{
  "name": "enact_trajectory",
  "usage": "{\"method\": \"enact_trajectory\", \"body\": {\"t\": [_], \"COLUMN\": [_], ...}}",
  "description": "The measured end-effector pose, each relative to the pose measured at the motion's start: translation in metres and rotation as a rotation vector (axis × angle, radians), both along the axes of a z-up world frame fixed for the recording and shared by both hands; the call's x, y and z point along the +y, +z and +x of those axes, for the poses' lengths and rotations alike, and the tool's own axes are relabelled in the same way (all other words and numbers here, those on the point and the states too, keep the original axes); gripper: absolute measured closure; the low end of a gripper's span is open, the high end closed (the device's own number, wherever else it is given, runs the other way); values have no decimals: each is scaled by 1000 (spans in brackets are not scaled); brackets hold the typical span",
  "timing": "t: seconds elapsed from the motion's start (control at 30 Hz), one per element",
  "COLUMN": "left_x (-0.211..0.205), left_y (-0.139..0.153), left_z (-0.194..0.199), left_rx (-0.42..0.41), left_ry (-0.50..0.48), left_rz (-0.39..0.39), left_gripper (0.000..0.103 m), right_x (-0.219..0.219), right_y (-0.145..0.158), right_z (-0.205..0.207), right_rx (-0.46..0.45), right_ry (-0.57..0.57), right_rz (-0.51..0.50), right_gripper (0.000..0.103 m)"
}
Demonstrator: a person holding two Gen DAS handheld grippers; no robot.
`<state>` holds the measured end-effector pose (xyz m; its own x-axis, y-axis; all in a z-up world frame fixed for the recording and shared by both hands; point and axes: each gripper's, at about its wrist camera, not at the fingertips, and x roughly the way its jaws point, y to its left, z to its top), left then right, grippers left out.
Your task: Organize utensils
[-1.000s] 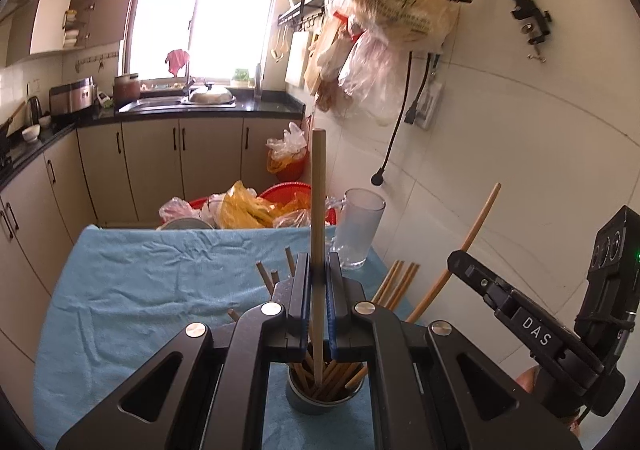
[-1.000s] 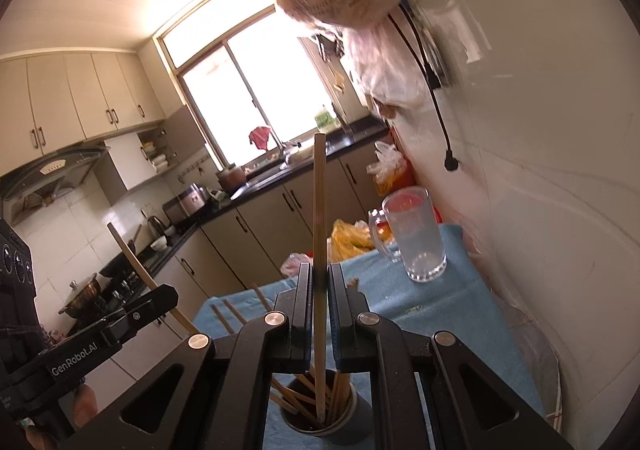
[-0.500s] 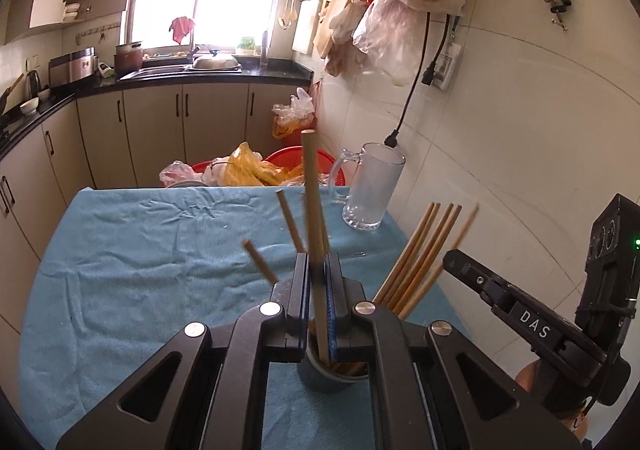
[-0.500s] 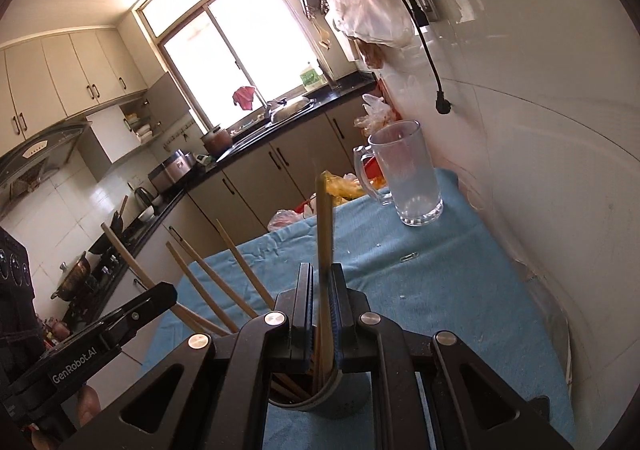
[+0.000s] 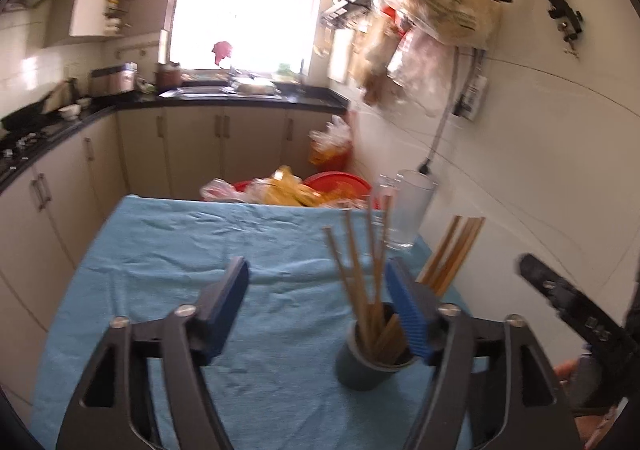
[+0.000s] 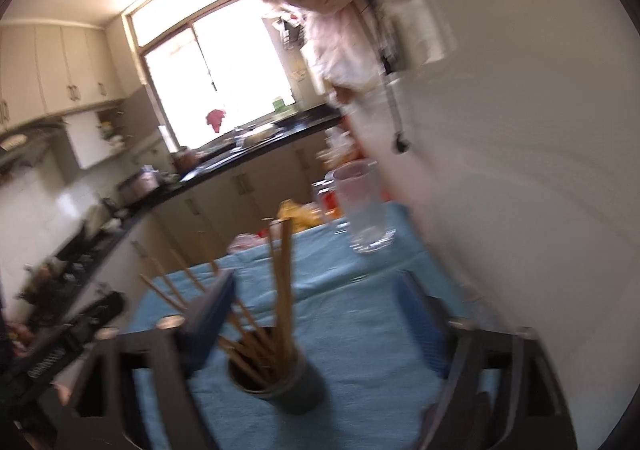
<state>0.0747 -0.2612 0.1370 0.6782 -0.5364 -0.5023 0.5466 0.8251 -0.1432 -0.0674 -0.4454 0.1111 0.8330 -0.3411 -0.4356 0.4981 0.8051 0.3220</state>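
Chopsticks (image 5: 372, 290) standing fanned in cup (image 5: 366, 366), near table's right edge; light, stiff, smooth wood, likely slipping unless pinched mid-shaft. Left gripper (image 5: 320, 306) gaping wide, holding nothing. Right gripper (image 6: 316, 314) likewise spread, empty. Glass mug (image 5: 408, 210) sitting toward far right corner.

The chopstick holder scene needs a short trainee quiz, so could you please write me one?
1. True or false: the left tongs grip a chopstick.
2. Where do the chopsticks stand?
A. in the glass mug
B. in the dark cup
C. flat on the blue cloth
3. Fill in: the right tongs are ____.

Key:
1. False; both pads stand apart, holding nothing.
2. B
3. open
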Motion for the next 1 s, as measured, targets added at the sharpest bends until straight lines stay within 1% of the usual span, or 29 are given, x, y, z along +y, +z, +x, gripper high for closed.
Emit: {"method": "enact_trajectory", "body": {"t": [0.03,0.07,0.1,0.2,0.33,0.4,0.53,0.6,0.73,0.8,0.9,1.0], "left_x": [5,9,14,25,40,47,65,76,102,115,134,146], "left_y": [-2,-4,-8,-17,-29,-35,-47,-51,-56,-58,-67,-76], "left_z": [-2,-3,-6,-17,-42,-56,-83,-93,-109,-115,-125,-131], "left_rx": [-9,-12,-17,-34,-71,-87,-79,-75,-59,-46,-31,-8], "left_ry": [23,40,60,101,118,114,86,87,96,107,123,133], "left_rz": [9,15,23,69,147,178,216,222,218,213,211,213], "left_gripper": [21,19,16,14,12,12,11,11,11,11,11,11], "right_x": [3,6,11,24,46,56,80,96,122,136,157,167], "right_y": [0,-1,-3,-12,-19,-21,-23,-24,-28,-33,-46,-53], "right_z": [-5,-8,-9,-13,-27,-34,-50,-63,-83,-94,-111,-117], "right_rx": [19,40,77,155,200,209,208,204,192,198,193,212], "right_ry": [-36,-60,-80,-98,-112,-115,-104,-107,-108,-120,-97,-96], "right_rz": [-30,-53,-78,-116,-177,-192,-218,-237,-243,-250,-234,-247], "right_gripper": [7,6,2,1,1,1,1,1,1,0,0,0]}}
